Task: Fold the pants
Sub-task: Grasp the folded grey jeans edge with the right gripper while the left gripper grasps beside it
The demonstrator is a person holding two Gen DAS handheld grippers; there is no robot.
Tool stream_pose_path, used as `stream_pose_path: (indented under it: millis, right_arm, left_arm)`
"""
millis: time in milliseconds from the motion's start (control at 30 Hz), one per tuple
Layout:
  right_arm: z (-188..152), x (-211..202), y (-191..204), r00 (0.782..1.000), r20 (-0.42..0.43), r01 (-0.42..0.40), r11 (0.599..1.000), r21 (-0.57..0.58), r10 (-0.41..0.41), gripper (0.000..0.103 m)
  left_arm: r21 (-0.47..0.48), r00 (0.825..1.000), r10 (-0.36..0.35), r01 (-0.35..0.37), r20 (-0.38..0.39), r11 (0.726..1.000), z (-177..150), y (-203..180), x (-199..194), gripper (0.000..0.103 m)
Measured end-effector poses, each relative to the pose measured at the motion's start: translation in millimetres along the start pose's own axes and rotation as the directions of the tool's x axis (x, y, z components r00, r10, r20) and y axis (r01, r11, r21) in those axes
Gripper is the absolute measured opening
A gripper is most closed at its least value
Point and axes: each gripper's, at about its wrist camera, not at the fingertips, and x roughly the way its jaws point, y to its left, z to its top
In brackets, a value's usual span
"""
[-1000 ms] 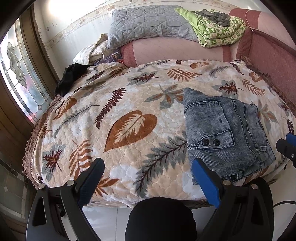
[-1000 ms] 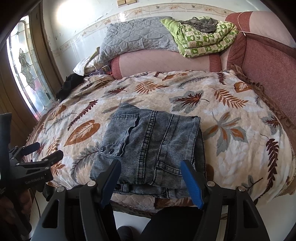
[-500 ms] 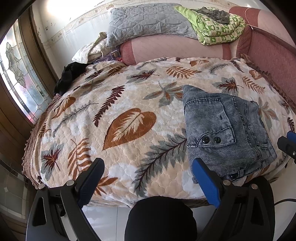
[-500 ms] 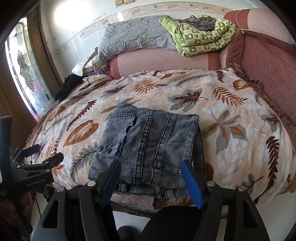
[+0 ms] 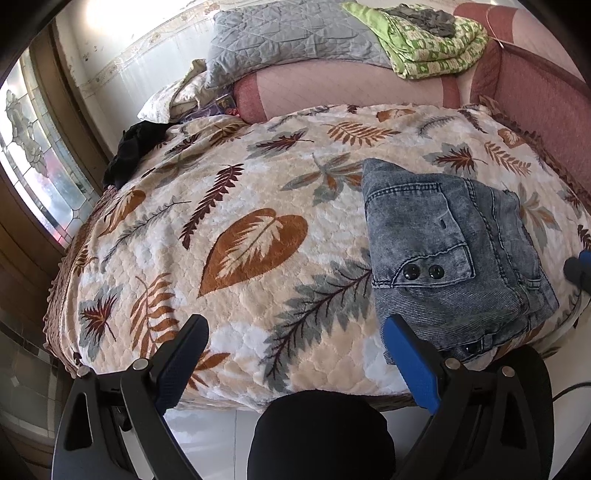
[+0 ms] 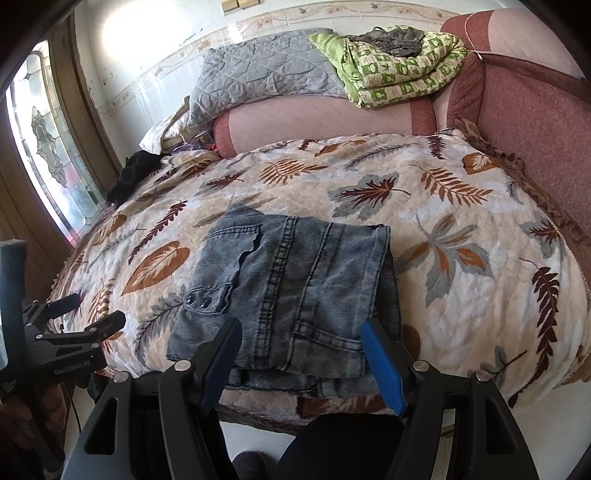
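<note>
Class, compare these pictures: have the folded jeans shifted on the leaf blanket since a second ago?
No. The folded jeans lie at the same spot on the leaf blanket, near its front edge.

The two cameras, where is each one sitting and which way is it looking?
Left wrist view: sits on the left gripper, looking down over the near edge of the leaf-print blanket; its own open fingers and a dark knee show, the folded jeans off to the right.
Right wrist view: sits on the right gripper, open, looking straight over the folded jeans; the left gripper shows at left.
Shared: jeans, blanket, grey pillow, green quilt.
</note>
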Motion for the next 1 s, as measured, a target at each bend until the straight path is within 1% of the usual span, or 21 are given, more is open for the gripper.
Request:
stream_pose_path:
  millis: [67,167,233,300,367,433,500,533,600,633,700,733,767,800,833,867,900,967,1000]
  right_arm:
    - [2.2,0.5,-9.9,1.000,0.012,0.007,1.000,-0.002,-0.006,0.071]
    - [7.6,5.8,-31.7,0.999,0.011,-0.032,0.999,0.029,0.031,0.071]
    - [12.0,12.2,-47.9,0.997,0.016,-0.071,0.996,0.052,0.070,0.075]
    - [16.5,24.3,-66.9,0.991,0.006,-0.131,0.987,0.089,0.131,0.076]
    - [20.7,43.3,-88.2,0.985,-0.023,-0.167,0.974,0.149,0.173,0.077]
    - [22.8,67.4,-105.9,0.969,-0.068,-0.219,0.956,0.196,0.236,0.077]
    - [21.8,92.7,-125.5,0.950,-0.088,-0.267,0.924,0.274,0.300,0.077]
    - [21.3,100.1,-131.5,0.940,-0.086,-0.293,0.909,0.298,0.331,0.077]
    - [18.7,116.9,-142.3,0.919,-0.082,-0.339,0.878,0.339,0.386,0.077]
    - [17.8,122.6,-144.6,0.909,-0.085,-0.356,0.867,0.347,0.408,0.077]
    - [17.6,127.1,-145.5,0.889,-0.067,-0.404,0.845,0.350,0.453,0.079]
    - [18.4,128.1,-143.4,0.876,-0.063,-0.430,0.831,0.353,0.479,0.079]
    - [19.4,130.9,-137.0,0.849,-0.073,-0.469,0.811,0.350,0.523,0.079]
    - [20.1,133.5,-130.3,0.834,-0.090,-0.487,0.803,0.344,0.545,0.080]
    - [21.0,138.9,-117.1,0.842,-0.127,-0.469,0.828,0.308,0.525,0.081]
    - [21.8,140.5,-110.3,0.853,-0.139,-0.452,0.846,0.283,0.503,0.087]
    - [23.4,142.4,-100.2,0.854,-0.145,-0.455,0.852,0.259,0.500,0.093]
    - [26.0,144.0,-89.6,0.852,-0.150,-0.459,0.853,0.250,0.502,0.093]
    - [28.2,145.4,-80.0,0.857,-0.168,-0.449,0.866,0.221,0.488,0.093]
  left_arm:
    - [0.017,0.999,-0.032,0.032,-0.022,0.999,4.3,-4.4,6.6,0.096]
    - [0.053,0.991,-0.119,0.123,-0.058,0.991,18.6,-11.7,22.3,0.096]
    - [0.058,0.980,-0.181,0.186,-0.076,0.981,30.6,-14.1,34.4,0.096]
    - [0.076,0.965,-0.244,0.252,-0.097,0.965,41.3,-18.0,48.1,0.096]
    - [0.067,0.956,-0.272,0.280,-0.112,0.958,50.5,-21.1,60.2,0.096]
    - [0.083,0.930,-0.346,0.357,-0.125,0.930,58.3,-26.0,70.3,0.096]
    - [0.066,0.916,-0.378,0.389,-0.130,0.919,64.1,-26.1,81.0,0.096]
    - [0.049,0.895,-0.424,0.434,-0.139,0.900,67.2,-25.7,88.1,0.096]
    - [0.021,0.861,-0.483,0.492,-0.162,0.870,70.4,-25.2,99.5,0.096]
    - [0.005,0.848,-0.501,0.509,-0.173,0.861,71.4,-25.4,106.3,0.096]
    - [0.004,0.816,-0.539,0.552,-0.208,0.834,71.5,-30.7,116.6,0.096]
    - [0.010,0.800,-0.554,0.572,-0.229,0.821,70.7,-34.9,121.6,0.096]
    - [0.009,0.791,-0.567,0.584,-0.229,0.812,70.0,-37.0,123.9,0.096]
    - [0.011,0.782,-0.583,0.599,-0.221,0.800,69.0,-38.9,124.2,0.096]
    - [0.026,0.776,-0.595,0.613,-0.209,0.790,68.4,-41.3,124.0,0.096]
    - [0.035,0.773,-0.600,0.618,-0.206,0.785,68.1,-42.0,124.9,0.095]
    - [0.036,0.767,-0.607,0.626,-0.208,0.779,68.0,-42.4,127.0,0.095]
    - [-0.010,0.735,-0.645,0.658,-0.210,0.753,67.8,-40.4,132.6,0.095]
    - [-0.025,0.726,-0.657,0.667,-0.206,0.745,67.9,-39.2,133.2,0.093]
